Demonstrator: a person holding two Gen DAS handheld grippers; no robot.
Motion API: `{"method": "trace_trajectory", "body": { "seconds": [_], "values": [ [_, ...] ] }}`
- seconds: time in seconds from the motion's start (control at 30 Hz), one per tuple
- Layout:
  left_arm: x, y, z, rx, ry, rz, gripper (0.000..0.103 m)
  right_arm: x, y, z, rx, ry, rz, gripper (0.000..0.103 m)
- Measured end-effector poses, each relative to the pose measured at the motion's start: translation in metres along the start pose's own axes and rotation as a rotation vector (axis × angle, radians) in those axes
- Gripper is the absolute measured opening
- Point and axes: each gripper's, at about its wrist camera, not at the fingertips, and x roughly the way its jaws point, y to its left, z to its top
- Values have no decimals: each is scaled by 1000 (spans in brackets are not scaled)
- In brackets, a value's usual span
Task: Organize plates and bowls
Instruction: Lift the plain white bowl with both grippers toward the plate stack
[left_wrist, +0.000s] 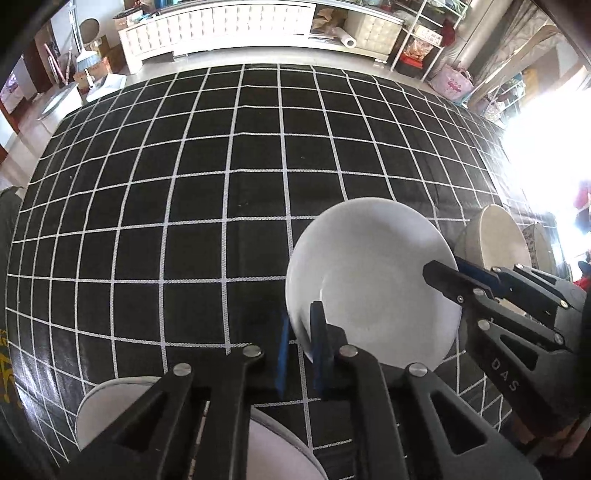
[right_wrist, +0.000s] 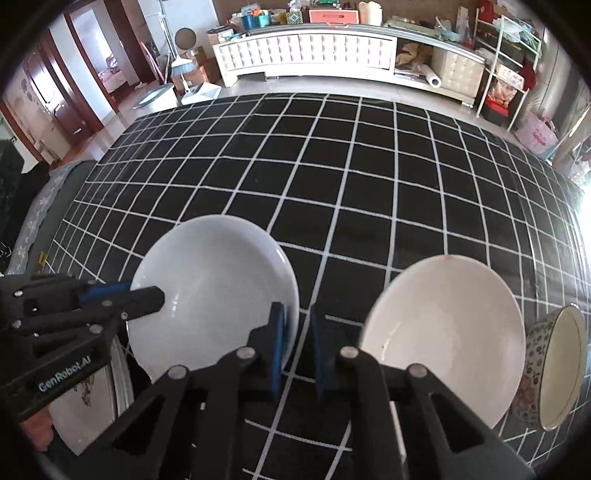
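Observation:
A white deep plate (left_wrist: 369, 266) sits on the black checked tablecloth, and both grippers hold it by opposite rims. My left gripper (left_wrist: 300, 326) is shut on its near left rim, the edge caught between the blue pads (left_wrist: 318, 332). In the right wrist view the same plate (right_wrist: 214, 280) has my right gripper (right_wrist: 295, 323) shut on its right rim, while the left gripper (right_wrist: 147, 295) clamps the left rim. The right gripper (left_wrist: 439, 273) also shows in the left wrist view, pinching the plate's right edge.
A cream plate (right_wrist: 443, 332) lies to the right, with a floral-patterned bowl (right_wrist: 554, 369) tipped on its side beyond it. A flower-printed plate (right_wrist: 85, 406) lies at the lower left, seen as a white plate (left_wrist: 107, 406) under the left gripper. The tablecloth (left_wrist: 184, 184) stretches far ahead.

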Motion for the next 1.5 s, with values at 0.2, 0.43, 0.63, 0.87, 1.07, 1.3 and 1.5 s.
{"method": "trace_trajectory", "body": {
  "seconds": [0.2, 0.43, 0.63, 0.87, 1.07, 1.3, 1.5],
  "values": [
    [-5, 1, -10, -7, 8, -11, 9, -5, 3, -5, 20, -12, -7, 9],
    [-14, -2, -31, -12, 14, -16, 9, -15, 2, -20, 63, 17, -11, 9],
    [-32, -11, -54, -10, 8, -39, 9, -35, 7, -40, 85, 8, -14, 9],
    [-50, -23, -75, 19, -6, -42, 9, -59, 12, -61, 107, -4, -24, 9],
    [-47, -35, -95, 30, 6, -33, 9, -63, 15, -77, 107, 19, -39, 9],
    [-44, -42, -112, 38, 22, -34, 9, -64, 17, -96, 118, 37, -48, 9],
    [-35, -49, -115, 44, 38, -38, 9, -60, 13, -104, 140, 59, -48, 9]
  ]
}}
